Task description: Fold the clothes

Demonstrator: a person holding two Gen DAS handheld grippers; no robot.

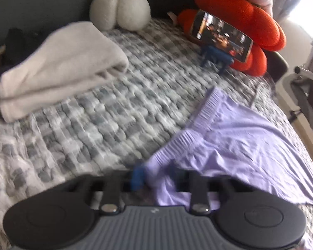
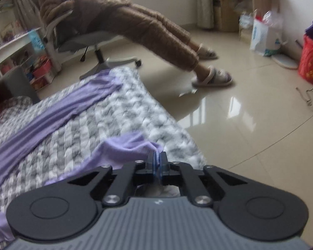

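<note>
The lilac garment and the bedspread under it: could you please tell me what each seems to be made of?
The lilac garment looks like thin, soft knit, probably cotton jersey, matte: it creases finely and has a ribbed band along one edge. The bedspread looks like puckered, seersucker-like woven cloth, in a grey and white check with a bumpy surface. Blur leaves both uncertain.

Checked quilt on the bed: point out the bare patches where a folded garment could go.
The widest bare patch of the grey checked quilt lies between the folded white towel and the lilac ribbed-hem garment. It is crowded by the phone on its blue stand, against the orange plush.
</note>
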